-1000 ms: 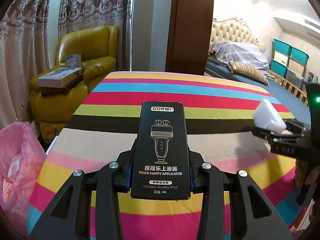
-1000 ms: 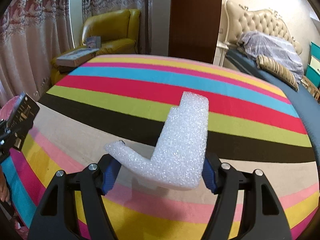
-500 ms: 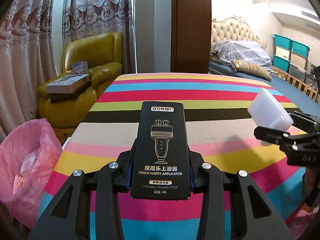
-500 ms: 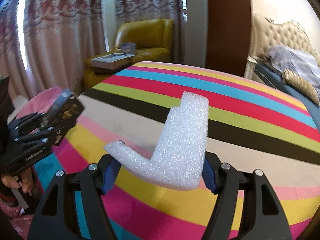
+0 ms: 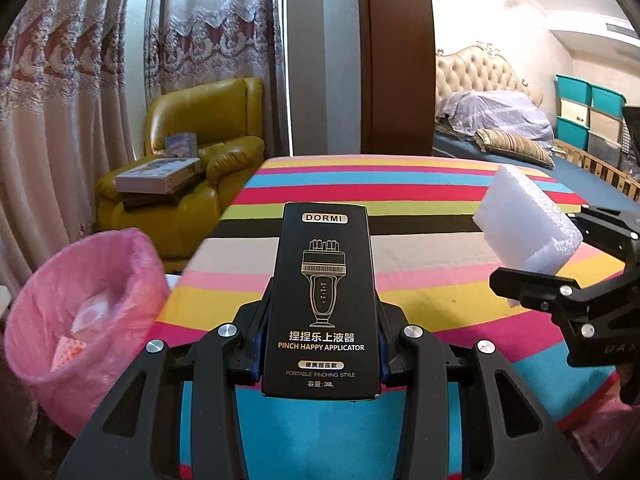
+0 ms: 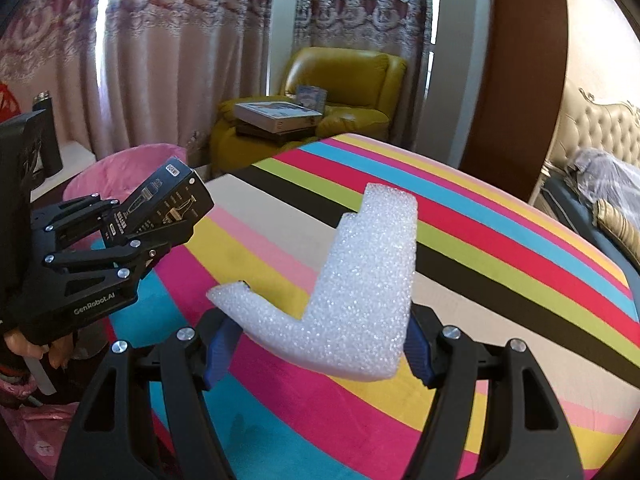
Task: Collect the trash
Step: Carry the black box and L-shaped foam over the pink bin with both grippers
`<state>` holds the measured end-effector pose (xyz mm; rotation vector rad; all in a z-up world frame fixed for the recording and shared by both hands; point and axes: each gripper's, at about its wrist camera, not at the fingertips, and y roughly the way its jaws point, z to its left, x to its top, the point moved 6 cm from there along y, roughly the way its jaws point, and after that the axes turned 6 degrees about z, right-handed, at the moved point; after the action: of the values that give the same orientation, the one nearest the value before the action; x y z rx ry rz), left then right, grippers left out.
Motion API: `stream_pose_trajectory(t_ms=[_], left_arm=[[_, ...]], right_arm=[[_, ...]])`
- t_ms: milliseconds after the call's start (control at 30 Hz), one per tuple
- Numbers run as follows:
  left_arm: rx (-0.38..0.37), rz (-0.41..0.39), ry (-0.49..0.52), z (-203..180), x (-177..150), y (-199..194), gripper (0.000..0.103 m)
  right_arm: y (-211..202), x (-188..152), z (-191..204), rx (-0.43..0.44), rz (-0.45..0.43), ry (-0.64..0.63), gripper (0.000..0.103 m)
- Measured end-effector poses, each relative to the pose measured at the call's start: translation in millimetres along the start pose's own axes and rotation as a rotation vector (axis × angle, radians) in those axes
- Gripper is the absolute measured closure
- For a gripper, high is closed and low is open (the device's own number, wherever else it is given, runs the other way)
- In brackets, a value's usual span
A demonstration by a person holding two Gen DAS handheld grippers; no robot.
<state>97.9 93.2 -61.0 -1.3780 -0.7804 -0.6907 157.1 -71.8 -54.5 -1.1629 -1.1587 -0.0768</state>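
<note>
Striped cloth in bands of yellow, blue, red, green, black and pink [image 5: 420,192] fills both of my wrist views, spread over a wide surface. My left gripper [image 5: 320,354] is clamped tight on a tall black cardboard box printed in gold with "DORMI" and "PINCH HAPPY APPLICATOR" [image 5: 322,300]; its blue pads press on the box's two long sides and the box stands up out of the jaws, above the near edge of the cloth. My right gripper [image 6: 318,346] has its jaws set fairly wide around an L-shaped piece of white foam packing [image 6: 360,300], the blue pads bearing on the foam's lower bar while the other arm of the L points up and away. From the right wrist I see the left gripper off to the left with the box in it, a person's fingers [image 6: 24,342] around its handle. Beside the cloth's left edge stands a bin lined with a pink plastic bag [image 5: 86,316], some paper scraps lying inside. Beyond it a yellow leather armchair [image 5: 208,136] carries flat boxes, with lace curtains [image 5: 80,100] behind.
</note>
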Motion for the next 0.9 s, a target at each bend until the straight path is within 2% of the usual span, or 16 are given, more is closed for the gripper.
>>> stream_pose_trajectory(t_ms=[500, 900], left_arm=[[0.103, -0.075, -0.073, 71, -6, -60, 0.066], [0.208, -0.083, -0.168, 144, -13, -95, 0.066]], right_arm=[[-14, 38, 52, 0.096, -0.033, -0.119, 0.035], [-1, 81, 108, 0.213, -0.03, -0.213, 0.035]])
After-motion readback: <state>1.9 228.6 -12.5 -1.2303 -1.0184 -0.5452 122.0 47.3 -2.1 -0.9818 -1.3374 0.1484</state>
